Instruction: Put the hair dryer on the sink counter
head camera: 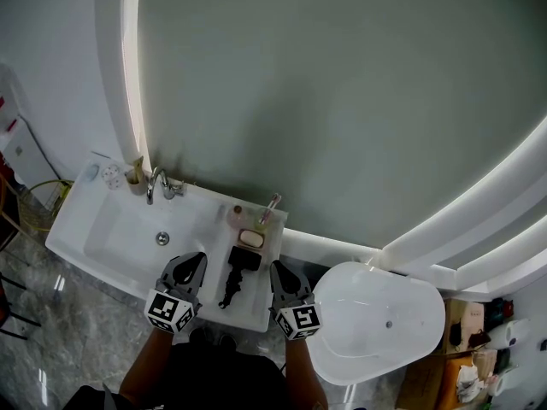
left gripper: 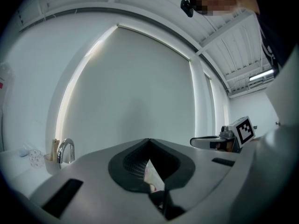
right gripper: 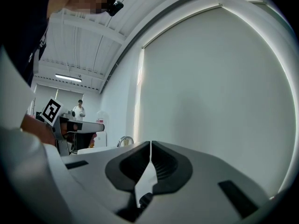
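Hair dryer (head camera: 241, 263) near sink counter's (head camera: 258, 307) front edge

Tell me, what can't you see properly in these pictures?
- Hair dryer: head view only, small and dark; buttons and cord cannot be made out. The left gripper and right gripper block it in their own views.
- Pink-tipped thing by the mirror: head view, too small to name.
- Little items left of the faucet: head view, too small.
- Clutter beside the bathtub: head view, cut off by the edge, tiny.

Glossy white sink counter (head camera: 209, 233), shiny metal faucet (head camera: 154, 184), matt black plastic hair dryer (head camera: 239, 267).
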Demonstrator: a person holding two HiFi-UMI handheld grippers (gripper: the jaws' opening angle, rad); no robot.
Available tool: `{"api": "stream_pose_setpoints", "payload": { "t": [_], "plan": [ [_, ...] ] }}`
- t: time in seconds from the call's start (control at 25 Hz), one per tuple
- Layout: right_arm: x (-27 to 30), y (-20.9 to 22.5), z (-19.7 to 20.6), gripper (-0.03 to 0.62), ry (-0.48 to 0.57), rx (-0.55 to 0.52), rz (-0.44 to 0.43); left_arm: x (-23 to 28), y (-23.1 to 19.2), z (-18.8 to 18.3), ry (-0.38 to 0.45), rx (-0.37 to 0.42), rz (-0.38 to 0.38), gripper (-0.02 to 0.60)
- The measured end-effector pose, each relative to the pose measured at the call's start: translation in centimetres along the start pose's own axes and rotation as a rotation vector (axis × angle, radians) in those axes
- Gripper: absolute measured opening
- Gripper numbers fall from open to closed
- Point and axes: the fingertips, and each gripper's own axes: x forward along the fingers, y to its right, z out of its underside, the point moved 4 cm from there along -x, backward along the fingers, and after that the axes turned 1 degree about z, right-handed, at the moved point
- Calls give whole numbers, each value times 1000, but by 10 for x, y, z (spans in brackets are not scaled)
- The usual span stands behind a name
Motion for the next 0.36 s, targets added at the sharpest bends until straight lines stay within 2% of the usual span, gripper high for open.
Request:
{"api": "stream_pose_setpoints", "payload": {
  "t": [0.36],
  "plan": [
    [4,-1,-2,34,-4,-22,-34,6,4,-2,21,-13,33,23]
  ]
}}
